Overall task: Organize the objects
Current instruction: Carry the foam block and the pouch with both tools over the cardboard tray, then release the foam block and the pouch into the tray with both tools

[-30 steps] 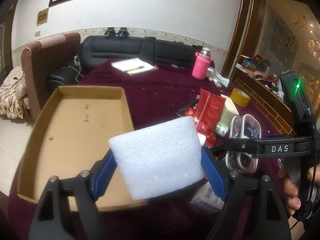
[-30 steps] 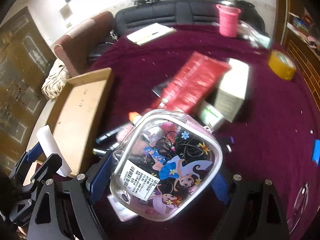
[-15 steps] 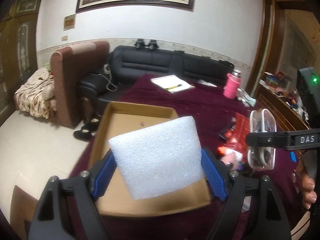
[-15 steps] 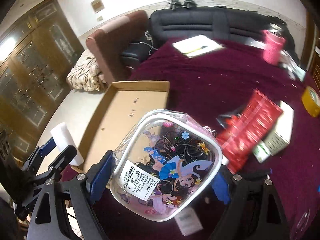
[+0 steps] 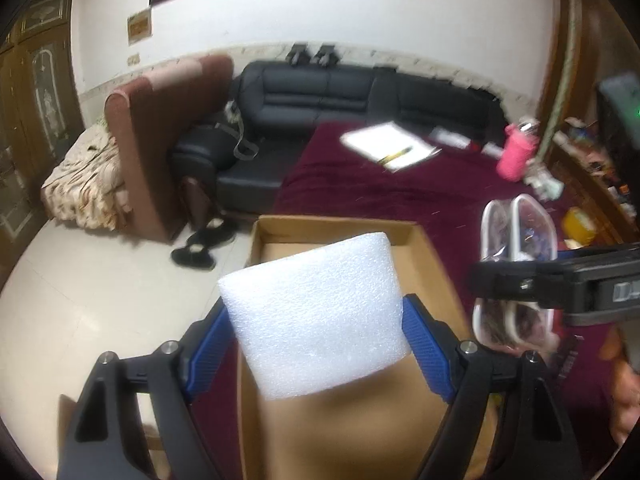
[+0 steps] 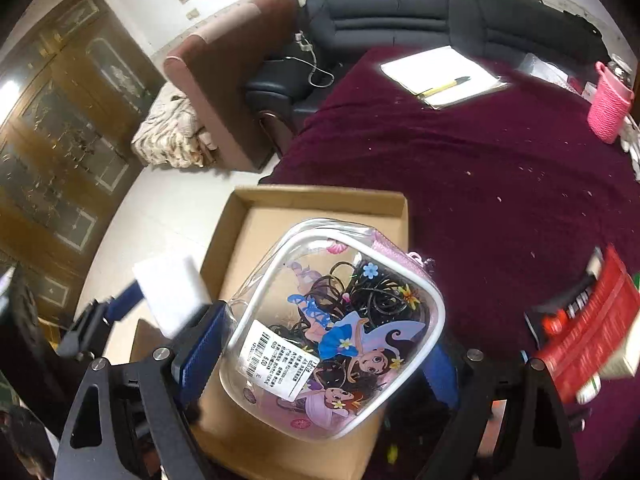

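Gripping a white foam block (image 5: 316, 316), the left gripper (image 5: 316, 344) has its blue pads (image 5: 426, 352) pressed against both sides of it, so it's clamped, not loose. The block hangs over the near end of the cardboard tray (image 5: 332, 230) — not touching the bottom as far as I can tell. The right gripper (image 6: 320, 356) is clamped on a clear zip pouch (image 6: 336, 328) with cartoon girls printed on it and a barcode sticker; inside is a tangle of black hair ties and small flower clips. It sits above the tray's (image 6: 320, 196) right side. What shows of the tray floor looks bare. Tray rests at the edge of the maroon tablecloth (image 6: 480, 168), with a notepad and pen (image 6: 440, 74) further back and a red packet (image 6: 592, 320) off to the right.
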### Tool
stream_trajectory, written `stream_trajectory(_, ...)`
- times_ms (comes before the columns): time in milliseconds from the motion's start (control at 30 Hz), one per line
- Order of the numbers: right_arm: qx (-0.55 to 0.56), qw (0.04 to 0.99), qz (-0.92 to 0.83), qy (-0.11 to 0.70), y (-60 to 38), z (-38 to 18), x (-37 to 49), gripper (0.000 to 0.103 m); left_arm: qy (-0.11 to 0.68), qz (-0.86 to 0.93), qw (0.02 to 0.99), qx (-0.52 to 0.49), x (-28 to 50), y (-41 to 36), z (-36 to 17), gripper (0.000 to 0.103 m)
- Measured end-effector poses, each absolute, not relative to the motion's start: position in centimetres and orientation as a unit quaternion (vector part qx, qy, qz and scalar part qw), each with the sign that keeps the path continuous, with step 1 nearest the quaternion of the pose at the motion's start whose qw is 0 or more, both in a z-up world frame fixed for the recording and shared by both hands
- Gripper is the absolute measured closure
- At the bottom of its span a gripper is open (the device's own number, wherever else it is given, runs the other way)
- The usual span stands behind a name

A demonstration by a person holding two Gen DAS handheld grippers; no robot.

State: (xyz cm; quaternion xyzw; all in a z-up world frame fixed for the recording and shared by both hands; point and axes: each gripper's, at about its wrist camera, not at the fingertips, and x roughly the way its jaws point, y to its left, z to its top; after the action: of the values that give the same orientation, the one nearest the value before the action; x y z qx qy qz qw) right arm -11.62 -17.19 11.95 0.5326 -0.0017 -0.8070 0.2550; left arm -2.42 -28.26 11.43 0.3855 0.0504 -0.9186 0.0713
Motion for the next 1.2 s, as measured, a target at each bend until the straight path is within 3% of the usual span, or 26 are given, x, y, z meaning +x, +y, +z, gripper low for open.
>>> stream_trajectory(200,0.562,0.23,-0.795,-0.01,-19.1,8.0,-15.2,0.011,0.038,-0.891,0.093,0.443,-7.3,-29.4,6.9,0.021)
stream_trajectory(533,0.576,0.217,-0.788,0.009,-20.5,4.6,-17.4,0.01,0.053,-0.883,0.09,0.457,-10.1,-29.6,4.8,0.021)
stream_trajectory(833,0.557,0.22,-0.8,0.041,-21.2,4.7,-17.4,0.01,0.035,-0.886,0.096,0.452,-10.9,-29.1,4.1,0.019)
stream_trajectory(1000,0.553,0.229,-0.801,0.018,-20.3,5.2,-17.4,0.008,0.036,-0.888,0.085,0.451,-10.8,-29.1,4.1,0.011)
stream_trajectory(1200,0.515,0.245,-0.82,-0.037,-16.9,8.4,-16.1,0.008,0.045,-0.888,0.079,0.451,-10.3,-29.2,4.4,0.01)
